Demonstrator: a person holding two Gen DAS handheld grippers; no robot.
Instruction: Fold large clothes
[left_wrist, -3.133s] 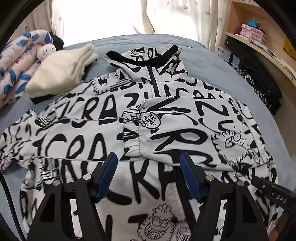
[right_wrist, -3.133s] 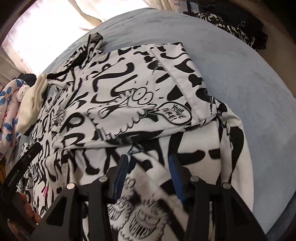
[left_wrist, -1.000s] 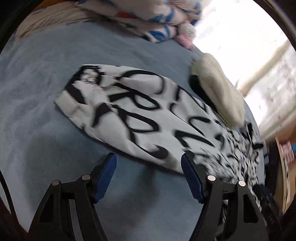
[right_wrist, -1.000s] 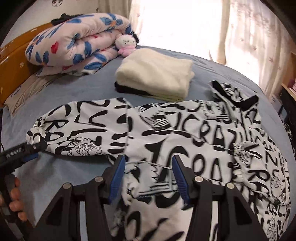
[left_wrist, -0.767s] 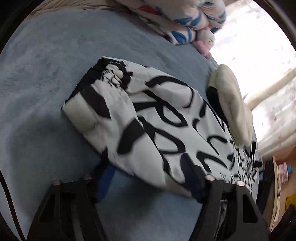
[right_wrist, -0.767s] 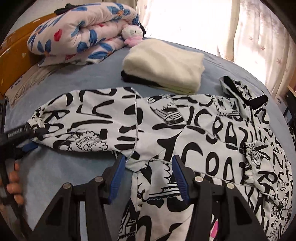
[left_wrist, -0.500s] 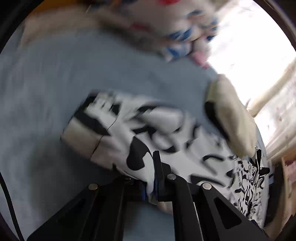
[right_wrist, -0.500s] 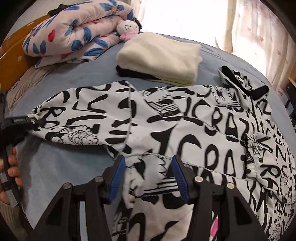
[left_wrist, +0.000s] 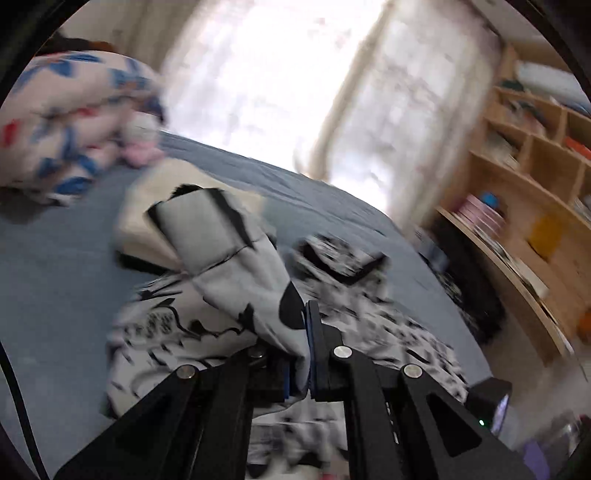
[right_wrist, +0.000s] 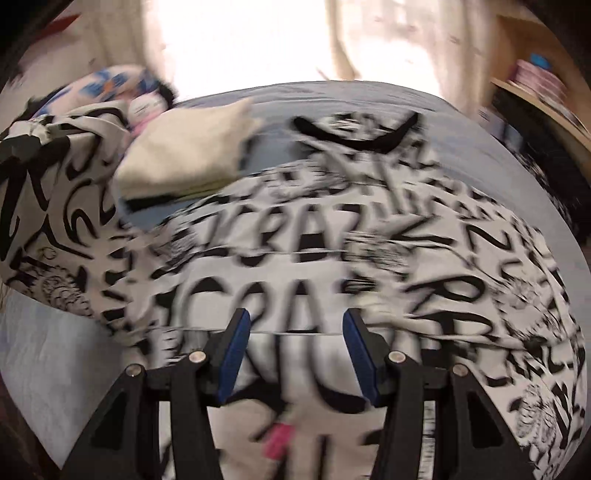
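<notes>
Two claws over the bed (right_wrist: 461, 122): left claw (left_wrist: 306, 354) pinching the jacket's sleeve (left_wrist: 236, 273), right claw (right_wrist: 295, 354) spread above the jacket (right_wrist: 332, 258).

blue-grey bed (right_wrist: 461, 122), printed jacket (right_wrist: 332, 266), folded cream cloth (right_wrist: 184, 155), floral quilt (left_wrist: 55, 122) on it

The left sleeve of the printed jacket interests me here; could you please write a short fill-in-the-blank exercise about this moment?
1. The left gripper is shut on the jacket's ____.
2. The jaws of the right gripper stand ____ above the jacket.
3. The jacket's print is black on ____.
4. The folded cream garment lies on the ____ bed.

Missing words: sleeve; open; white; blue
</notes>
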